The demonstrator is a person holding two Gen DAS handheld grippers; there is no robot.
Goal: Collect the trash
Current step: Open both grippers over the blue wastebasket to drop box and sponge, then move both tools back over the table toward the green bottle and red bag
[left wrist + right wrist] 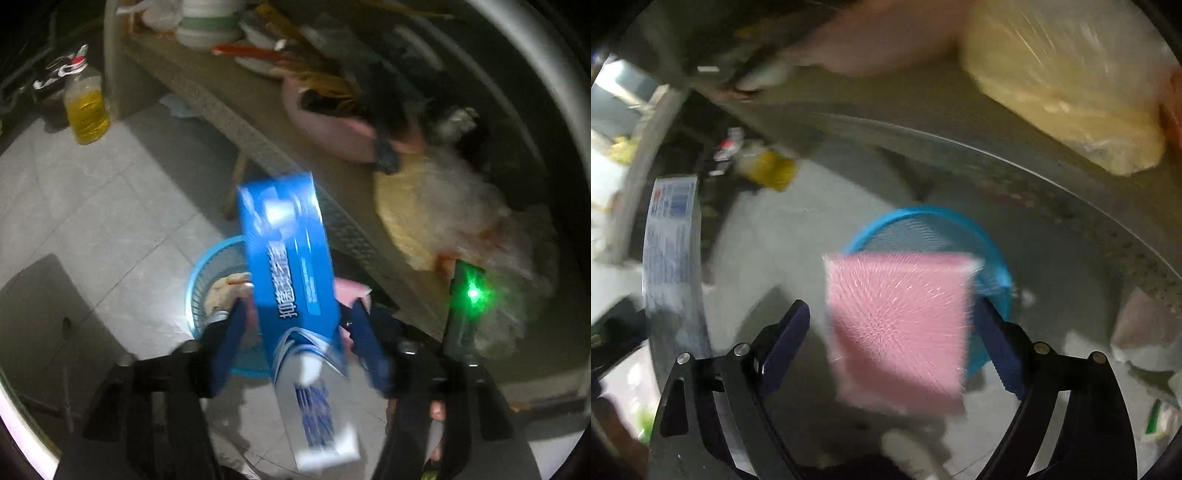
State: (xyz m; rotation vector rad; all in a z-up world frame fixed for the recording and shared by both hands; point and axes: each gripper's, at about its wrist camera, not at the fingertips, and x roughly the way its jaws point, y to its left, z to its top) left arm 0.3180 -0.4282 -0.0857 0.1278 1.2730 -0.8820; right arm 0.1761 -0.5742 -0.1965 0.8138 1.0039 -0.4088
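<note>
Above the blue basket (207, 280) on the tiled floor, left gripper (295, 321) jaws stood wide, blue box (288, 258) loose between them (blurred); right gripper (892, 317) jaws wide too, pink sponge (897, 325) between, grip unclear.

The long blue cardboard box (291, 266) has a glossy printed skin that throws back a white glare. The square pink sponge pad (897, 325) looks soft and matt, its face bristly with fine fibres. The round blue plastic basket (993, 254) is smooth, with slotted mesh walls. The fingers (786, 343) wear matt dark-blue ribbed pads on smooth black plastic arms with shiny metal pins. The table (221, 96) edge looks coarse and woven; the floor (92, 206) is pale, smooth tile; the yellowish plastic bag (1063, 92) is crinkled and shiny
</note>
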